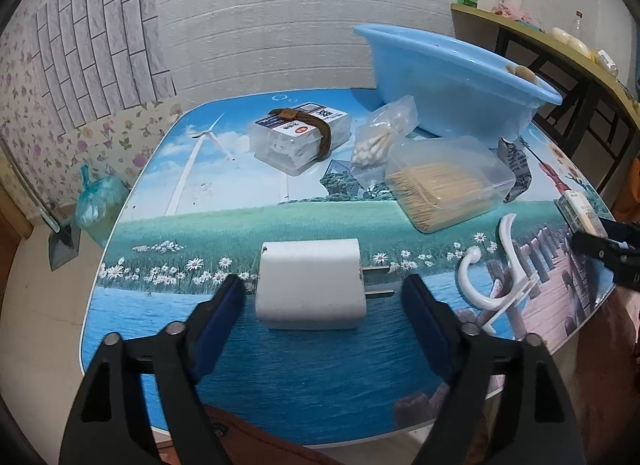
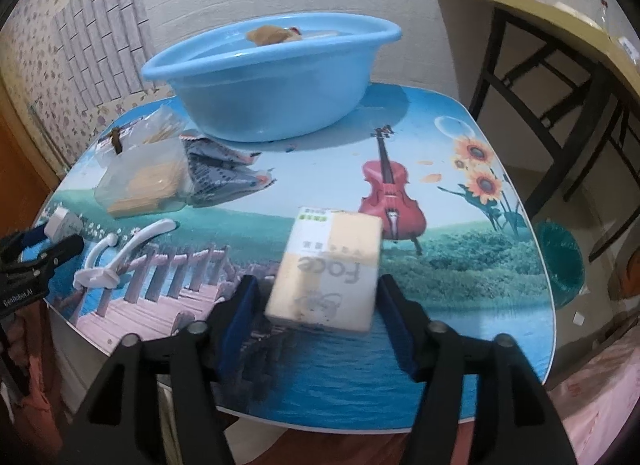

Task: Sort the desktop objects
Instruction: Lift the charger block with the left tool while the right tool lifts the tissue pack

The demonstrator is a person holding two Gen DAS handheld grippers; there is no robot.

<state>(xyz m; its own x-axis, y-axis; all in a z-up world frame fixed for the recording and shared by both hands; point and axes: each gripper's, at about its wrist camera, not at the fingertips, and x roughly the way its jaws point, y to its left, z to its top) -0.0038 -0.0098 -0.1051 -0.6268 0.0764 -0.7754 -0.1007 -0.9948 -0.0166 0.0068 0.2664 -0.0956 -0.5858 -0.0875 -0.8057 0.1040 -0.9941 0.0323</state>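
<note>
My left gripper [image 1: 324,289] is open around a white charger plug [image 1: 308,285] that lies on the table with its prongs pointing right; a gap shows on each side of it. My right gripper [image 2: 318,285] is open too. Between its fingers sits a blurred cream and white tissue pack [image 2: 328,269], and the pads do not seem to press on it. A blue basin [image 2: 272,105] stands at the back of the table with a brown item inside. In the left wrist view the basin [image 1: 440,97] is at the back right.
On the picture-printed table [image 1: 300,385] lie a white double hook [image 1: 496,277], a clear box of toothpicks [image 1: 444,185], a bag of cotton swabs [image 1: 380,141], a clear box with a brown band [image 1: 300,137] and foil packets [image 2: 220,173]. A desk [image 2: 540,21] stands at the right.
</note>
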